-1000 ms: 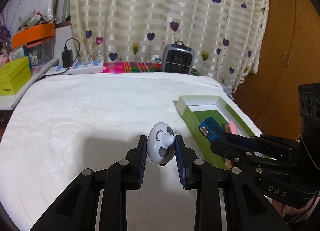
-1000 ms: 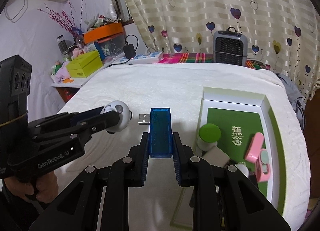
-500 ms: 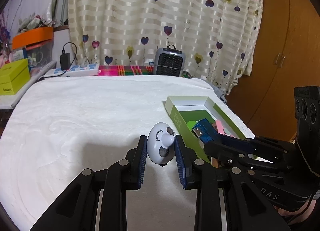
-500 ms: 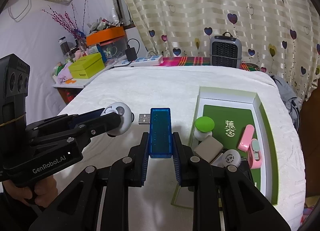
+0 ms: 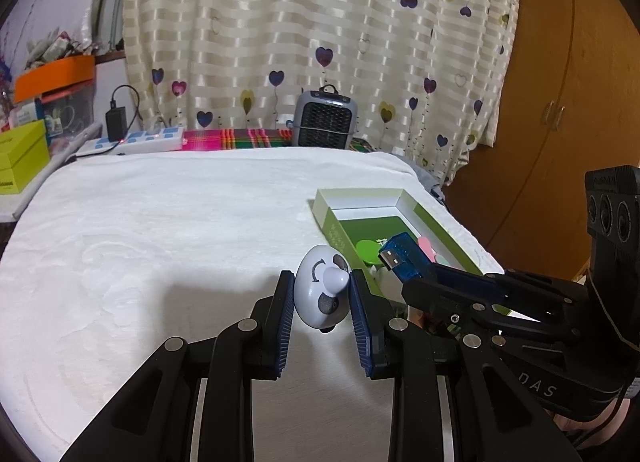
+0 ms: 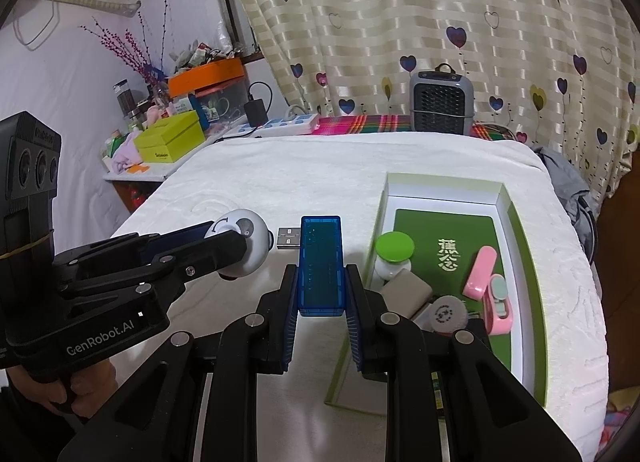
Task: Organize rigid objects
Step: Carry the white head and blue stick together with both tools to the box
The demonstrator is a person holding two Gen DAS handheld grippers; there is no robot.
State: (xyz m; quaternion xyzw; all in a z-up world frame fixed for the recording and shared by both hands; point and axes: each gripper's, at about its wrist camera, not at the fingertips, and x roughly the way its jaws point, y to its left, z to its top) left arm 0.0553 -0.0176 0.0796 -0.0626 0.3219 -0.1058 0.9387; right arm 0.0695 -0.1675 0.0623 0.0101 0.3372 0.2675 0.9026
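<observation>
White plush cloth covers the table in the left wrist view, where the left gripper is closed on a pale egg-shaped toy with a nub, held above the cloth. Just to its right, the right gripper's blue USB stick juts before the green tray.

From the right wrist view, the right gripper clamps the stick upright between its pads, plug pointing left, beside the tray holding a green-capped jar, a pink clip and a round tape.
</observation>
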